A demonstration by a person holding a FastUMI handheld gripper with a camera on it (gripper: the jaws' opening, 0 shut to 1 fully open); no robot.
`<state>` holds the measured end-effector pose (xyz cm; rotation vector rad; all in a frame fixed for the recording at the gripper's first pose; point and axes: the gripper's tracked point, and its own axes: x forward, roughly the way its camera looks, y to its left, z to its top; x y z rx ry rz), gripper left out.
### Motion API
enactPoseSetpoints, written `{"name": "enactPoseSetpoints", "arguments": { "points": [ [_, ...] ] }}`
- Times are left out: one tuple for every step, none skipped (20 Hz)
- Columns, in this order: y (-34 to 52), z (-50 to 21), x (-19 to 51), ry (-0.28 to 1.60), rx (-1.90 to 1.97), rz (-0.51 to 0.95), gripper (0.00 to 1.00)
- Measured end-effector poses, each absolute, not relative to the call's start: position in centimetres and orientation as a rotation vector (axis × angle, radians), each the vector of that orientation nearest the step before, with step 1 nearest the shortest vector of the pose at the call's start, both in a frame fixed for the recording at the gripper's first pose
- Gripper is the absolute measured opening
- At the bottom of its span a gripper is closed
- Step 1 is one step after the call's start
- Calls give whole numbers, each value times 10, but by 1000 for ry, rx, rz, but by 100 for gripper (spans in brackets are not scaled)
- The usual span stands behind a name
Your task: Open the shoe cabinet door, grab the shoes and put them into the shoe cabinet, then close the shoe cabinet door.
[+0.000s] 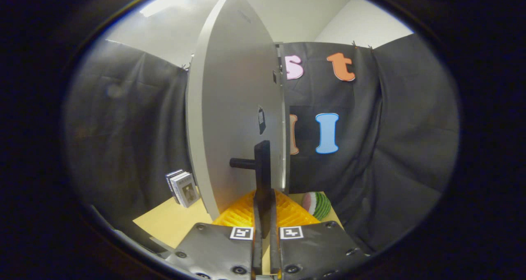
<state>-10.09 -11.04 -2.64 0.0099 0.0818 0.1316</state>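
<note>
Two fingers [265, 214] nearly closed, clamped on black handle [261, 165] of grey cabinet door [234, 119], door standing ajar ahead. Orange basket [287, 212] below, watermelon toy [317, 205] beside it, books [183, 187] left on table [172, 222].

We are making out no readable text; the print on the small books [183, 188] is blurring.

Smooth matt grey door [234, 119]; matt black handle [261, 165].
</note>
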Motion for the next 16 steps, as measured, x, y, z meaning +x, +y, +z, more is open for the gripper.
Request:
{"name": "enactPoseSetpoints", "arguments": {
  "points": [
    [-119,-27,-99,82,10,129,9],
    [-127,-26,-98,80,9,128,9],
    [-134,-26,-97,80,10,127,8],
    [-140,-27,-96,81,16,126,8],
    [-147,-26,-94,81,18,125,7],
    [-155,-25,-93,81,20,119,7],
    [-162,-25,-92,80,23,110,6],
    [-170,-25,-90,80,21,102,6],
    [-173,-23,-90,77,27,111,4],
    [-172,-24,-90,77,33,128,4],
    [-170,-24,-88,77,34,149,4],
    [-170,-24,-89,76,29,162,5],
    [-171,-23,-88,76,24,169,5],
    [-173,-23,-90,78,19,168,6],
    [-174,-23,-92,78,21,167,6],
    [-175,-23,-95,78,26,164,7]
  ]
}}
